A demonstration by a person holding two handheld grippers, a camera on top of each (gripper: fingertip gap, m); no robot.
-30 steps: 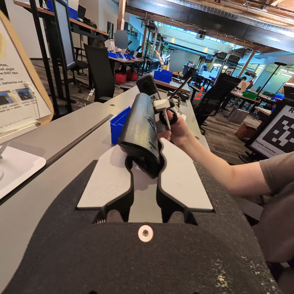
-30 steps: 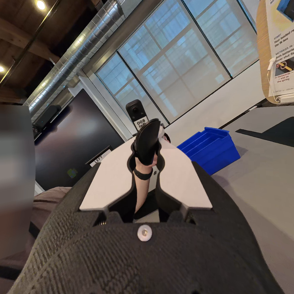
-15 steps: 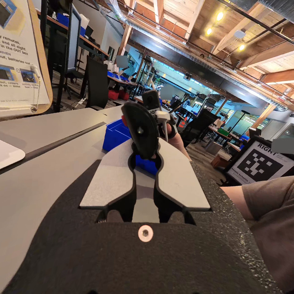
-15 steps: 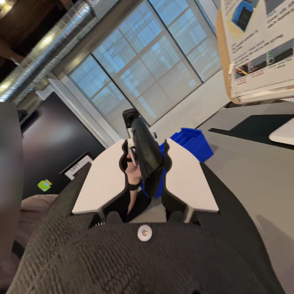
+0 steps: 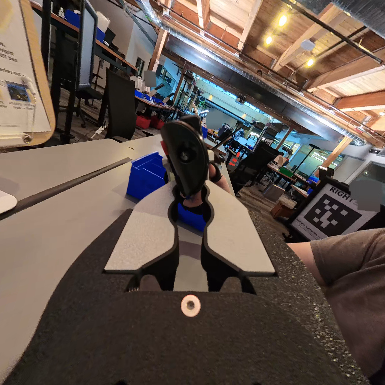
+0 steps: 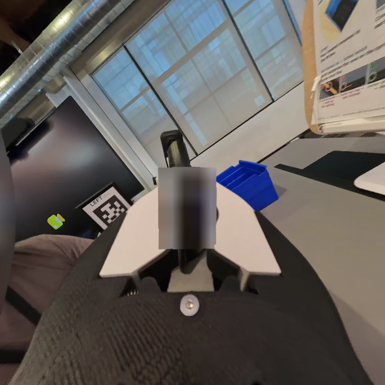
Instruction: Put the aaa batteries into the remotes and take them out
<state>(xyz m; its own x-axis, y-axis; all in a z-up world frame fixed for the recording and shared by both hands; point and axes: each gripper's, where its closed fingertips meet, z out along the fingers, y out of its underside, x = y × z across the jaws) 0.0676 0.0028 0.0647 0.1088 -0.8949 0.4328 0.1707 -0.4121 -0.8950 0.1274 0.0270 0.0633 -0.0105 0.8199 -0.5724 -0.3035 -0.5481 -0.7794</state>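
A black remote (image 5: 185,158) stands end-on at the tips of my left gripper (image 5: 189,190), which is shut on its lower end, above the grey table (image 5: 62,187). The same remote (image 6: 177,155) runs lengthwise between the fingers of my right gripper (image 6: 187,187) in the right wrist view. A blurred patch covers those fingertips, so I cannot tell whether they press on it. A hand (image 5: 216,177) shows behind the remote in the left wrist view. No batteries show.
A blue bin (image 5: 145,177) stands on the table beyond the remote and also shows in the right wrist view (image 6: 250,187). An instruction board (image 5: 20,83) and a white pad (image 6: 370,183) stand to the side. A marker sign (image 5: 331,212) stands off the table.
The remote has swung from lying lengthwise to end-on in the left grasp. The right fingers opened wider, then narrowed, and the remote now reaches deeper between them.
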